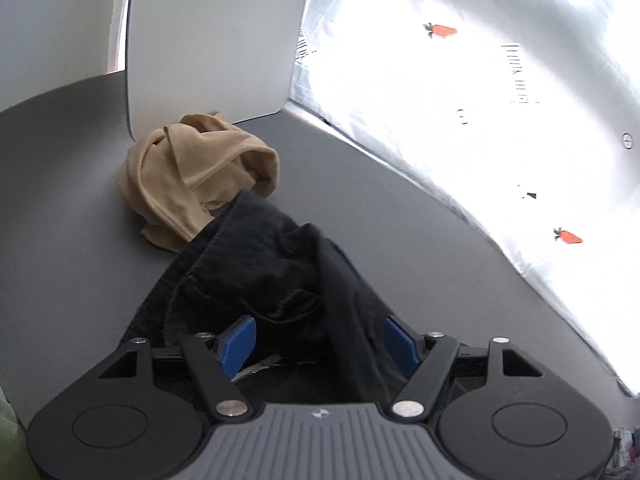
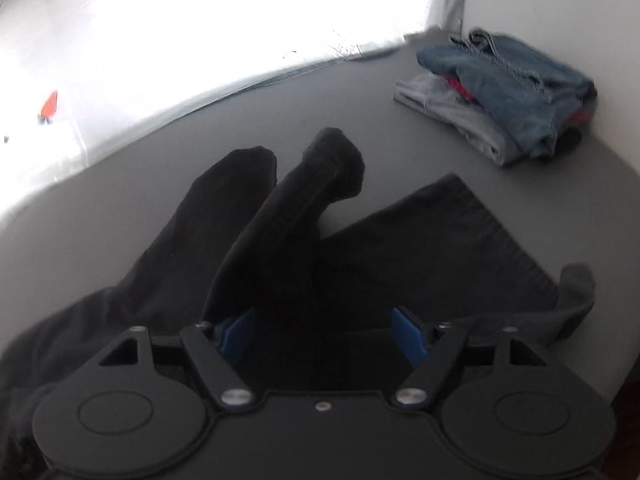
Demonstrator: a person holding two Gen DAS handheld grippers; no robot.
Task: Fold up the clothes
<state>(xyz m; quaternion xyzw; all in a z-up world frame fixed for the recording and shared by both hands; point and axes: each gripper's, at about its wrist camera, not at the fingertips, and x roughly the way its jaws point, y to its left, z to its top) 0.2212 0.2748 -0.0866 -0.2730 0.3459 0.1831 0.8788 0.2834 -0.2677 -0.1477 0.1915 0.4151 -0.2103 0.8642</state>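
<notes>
Two grippers hang over one black garment (image 2: pixel 280 240) spread on a grey table (image 1: pixel 380 184). In the left wrist view the left gripper (image 1: pixel 320 344) has its blue pads (image 1: pixel 240 344) spread wide, and a bunched part of the dark cloth fills the gap and runs off toward 12 o'clock; the pads do not appear to press on it. In the right wrist view the right gripper (image 2: pixel 324 336) also stands parted, with a rolled, tube-like fold of the same cloth rising from between the jaws toward 12 o'clock. A second dark lobe lies at 11 o'clock and a flat, square-cornered panel at 2 o'clock.

The garment is matt black, with a stitched hem showing at its edge in the left view.

Beyond it at 11 o'clock in the left view sits a crumpled beige garment (image 1: pixel 192 176), touching the black one. At 2 o'clock in the right view a stack of folded denim (image 2: pixel 504 96) rests by the wall. A bright white sheet with carrot prints (image 1: pixel 440 31) is overexposed, and the right view is blurred. What kind of garment the black one is cannot be told.
</notes>
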